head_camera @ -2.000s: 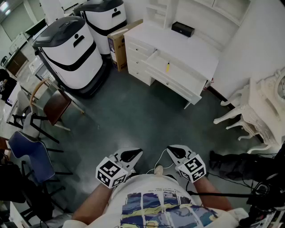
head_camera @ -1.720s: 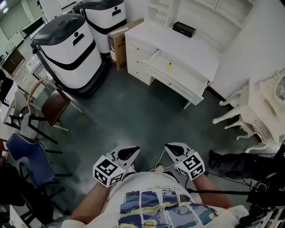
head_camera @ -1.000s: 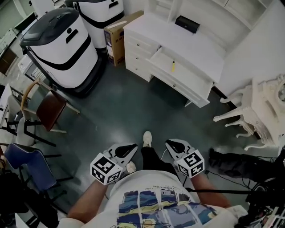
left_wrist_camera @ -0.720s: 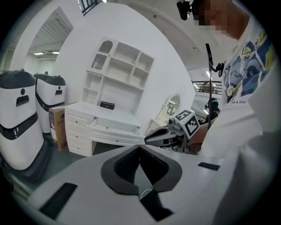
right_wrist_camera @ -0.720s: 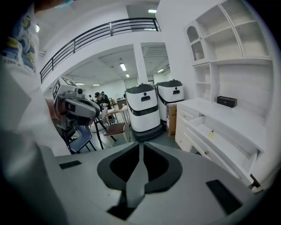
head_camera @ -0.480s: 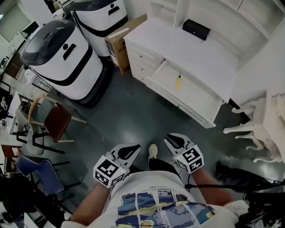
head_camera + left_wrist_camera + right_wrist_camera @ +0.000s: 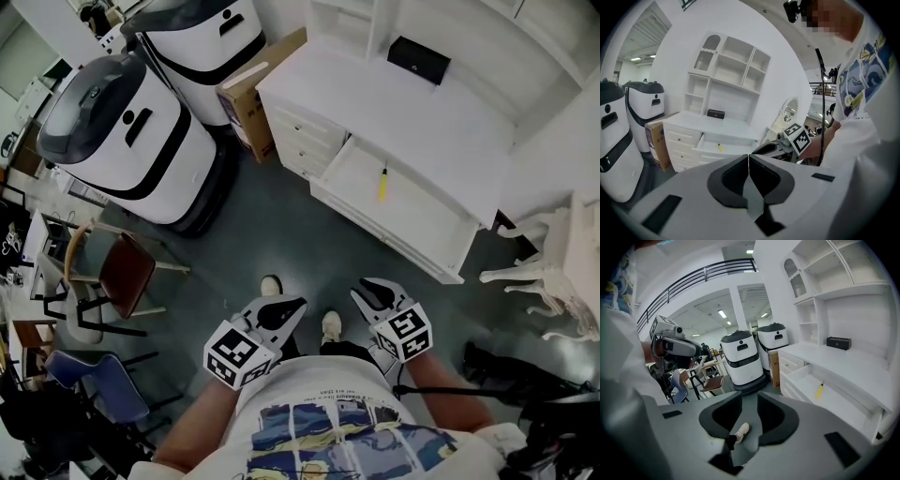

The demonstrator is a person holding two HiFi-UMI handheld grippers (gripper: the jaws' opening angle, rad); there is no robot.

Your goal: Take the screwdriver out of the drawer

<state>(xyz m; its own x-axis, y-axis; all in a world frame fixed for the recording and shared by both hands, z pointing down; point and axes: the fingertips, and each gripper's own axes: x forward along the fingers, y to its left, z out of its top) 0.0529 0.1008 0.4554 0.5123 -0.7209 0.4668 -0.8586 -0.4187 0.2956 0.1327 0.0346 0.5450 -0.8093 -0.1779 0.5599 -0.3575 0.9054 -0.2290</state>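
Note:
A yellow screwdriver (image 7: 382, 185) lies in the open drawer (image 7: 422, 220) of the white desk (image 7: 441, 122), a few steps ahead of me. It also shows in the left gripper view, screwdriver (image 7: 720, 147), and in the right gripper view, screwdriver (image 7: 819, 390). Both grippers are held close to my torso, far from the drawer. My left gripper (image 7: 298, 305) is shut and empty, its pads meeting (image 7: 749, 157). My right gripper (image 7: 366, 289) is open; its jaws have just been opening, with nothing between them (image 7: 749, 399).
Two white-and-black machines (image 7: 131, 131) (image 7: 202, 42) stand left of the desk, a cardboard box (image 7: 258, 89) between them and it. A black box (image 7: 419, 59) sits on the desktop. Chairs (image 7: 127, 272) (image 7: 89, 394) stand at the left, an ornate white table (image 7: 562, 272) at the right.
The desk and its open drawer have come closer and larger in the head view as I stepped forward. The right gripper's jaws have parted; the left stays shut.

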